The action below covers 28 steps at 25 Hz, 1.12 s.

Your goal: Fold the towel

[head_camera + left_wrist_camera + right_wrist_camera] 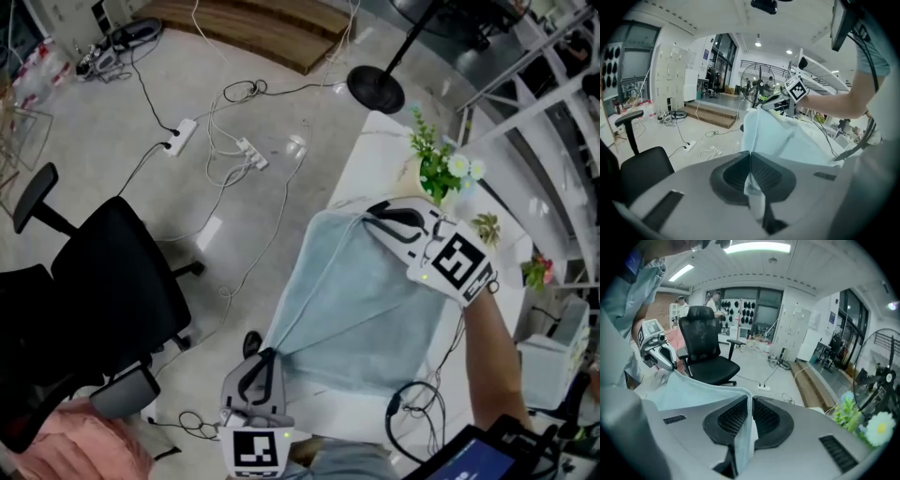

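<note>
**Pale-blue towel pinched at two corners**

Pale-blue towel [356,309] lies spread across the white table [370,155], and each gripper has hold of one corner. The left gripper [270,354] sits at the near corner with its jaws clamped together on the cloth, and a small tuft of fabric is squeezed between the black pads. The right gripper [370,216] is at the far corner, its jaws likewise clenched on a fold of towel that runs down between the pads. The towel's edge is drawn into a straight line between the two grippers. A potted plant [436,164] with white flowers stands on the table just beyond the right gripper. On the floor to the left stand a black office chair [112,281] and a power strip [181,136] among loose cables.
</note>
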Each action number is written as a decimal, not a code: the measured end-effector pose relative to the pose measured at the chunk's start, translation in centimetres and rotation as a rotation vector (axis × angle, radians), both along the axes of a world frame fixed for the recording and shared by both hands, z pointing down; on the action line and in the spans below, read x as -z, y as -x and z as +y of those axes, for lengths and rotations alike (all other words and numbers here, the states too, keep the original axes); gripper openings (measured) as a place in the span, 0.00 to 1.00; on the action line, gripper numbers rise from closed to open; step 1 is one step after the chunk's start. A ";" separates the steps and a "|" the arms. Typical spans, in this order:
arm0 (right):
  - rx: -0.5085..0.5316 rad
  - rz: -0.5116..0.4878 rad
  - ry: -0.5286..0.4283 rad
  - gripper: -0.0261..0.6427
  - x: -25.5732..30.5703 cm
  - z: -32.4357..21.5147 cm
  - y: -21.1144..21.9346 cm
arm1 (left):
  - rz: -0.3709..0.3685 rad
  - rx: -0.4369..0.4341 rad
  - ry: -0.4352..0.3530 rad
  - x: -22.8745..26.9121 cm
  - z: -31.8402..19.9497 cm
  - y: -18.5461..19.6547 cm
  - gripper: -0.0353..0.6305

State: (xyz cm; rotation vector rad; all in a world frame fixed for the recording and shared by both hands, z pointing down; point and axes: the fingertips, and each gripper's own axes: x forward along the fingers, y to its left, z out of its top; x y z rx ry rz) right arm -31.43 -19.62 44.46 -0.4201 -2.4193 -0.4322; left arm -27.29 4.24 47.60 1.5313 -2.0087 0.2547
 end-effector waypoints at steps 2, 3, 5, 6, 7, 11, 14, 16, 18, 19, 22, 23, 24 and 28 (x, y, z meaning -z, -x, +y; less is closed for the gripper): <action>-0.002 -0.078 -0.019 0.11 2.7 0.7 0.6 | -0.029 -0.005 -0.019 1.2 0.8 -0.4 0.07; -0.002 -0.102 -0.029 0.12 3.7 1.0 0.8 | -0.027 -0.006 -0.024 1.5 1.1 -0.7 0.07; 0.000 -0.106 -0.057 0.12 4.5 1.5 1.5 | -0.002 0.004 -0.026 1.6 1.4 -1.3 0.07; 0.002 -0.092 -0.069 0.12 4.2 1.6 1.9 | 0.010 0.017 -0.026 1.5 1.5 -1.3 0.07; 0.006 -0.075 -0.078 0.12 3.7 1.8 2.4 | 0.021 0.034 -0.024 1.2 1.5 -1.2 0.07; 0.036 -0.013 -0.079 0.13 0.0 2.3 5.0 | 0.048 0.086 0.020 -0.6 2.2 0.0 0.07; 0.034 0.055 -0.102 0.13 -4.0 2.1 6.3 | 0.059 0.103 0.062 -2.6 2.4 0.8 0.07; 0.025 0.106 -0.126 0.13 -6.8 1.8 6.5 | 0.064 0.106 0.092 -3.8 2.1 1.0 0.07; 0.008 0.127 -0.103 0.12 -8.3 1.6 6.8 | 0.054 0.102 0.104 -4.5 1.7 1.2 0.07; -0.005 0.126 -0.072 0.13 -8.2 1.5 7.0 | 0.046 0.097 0.101 -4.7 1.5 1.3 0.07; -0.041 0.084 0.093 0.34 -4.8 1.4 7.0 | 0.055 0.065 0.070 -4.4 1.3 1.6 0.09; -0.053 0.051 0.146 0.34 -2.8 1.4 6.8 | 0.070 0.055 0.050 -4.0 1.5 1.8 0.16; -0.067 0.013 0.189 0.35 -0.8 1.4 6.5 | 0.087 0.053 0.030 -3.5 1.9 2.1 0.27; -0.133 -0.135 0.225 0.34 6.9 0.3 3.6 | 0.047 0.137 -0.014 -0.1 4.6 5.1 0.41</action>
